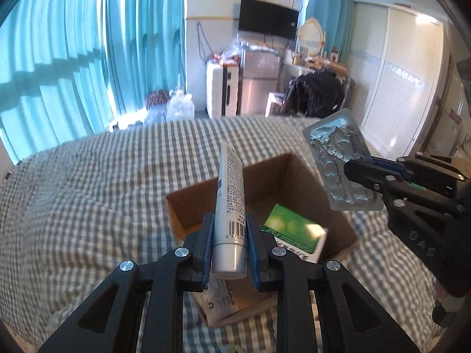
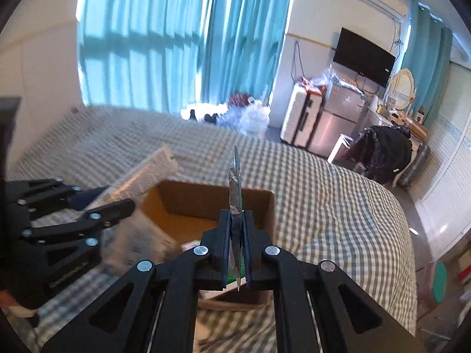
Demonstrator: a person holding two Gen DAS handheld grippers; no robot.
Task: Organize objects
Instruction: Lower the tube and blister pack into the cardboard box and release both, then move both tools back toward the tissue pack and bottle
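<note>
My left gripper [image 1: 229,229] is shut on a white tube [image 1: 230,203] with a barcode, held upright above an open cardboard box [image 1: 294,173] on the bed. A green-and-white carton [image 1: 294,235] lies inside the box. My right gripper [image 2: 236,235] is shut on a silver blister pack [image 2: 235,194], seen edge-on over the box [image 2: 265,206]. In the left wrist view the pack [image 1: 338,158] hangs over the box's right side, with the right gripper [image 1: 365,176] beside it. The left gripper [image 2: 117,209] and blurred tube [image 2: 141,182] show left of the box.
The box stands on a bed with a grey-white checked cover [image 1: 88,191]. A white paper item [image 1: 217,300] lies against the box's near side. Teal curtains [image 1: 88,44], a fridge [image 1: 259,85], a TV [image 1: 268,19] and a wardrobe [image 1: 397,73] stand beyond the bed.
</note>
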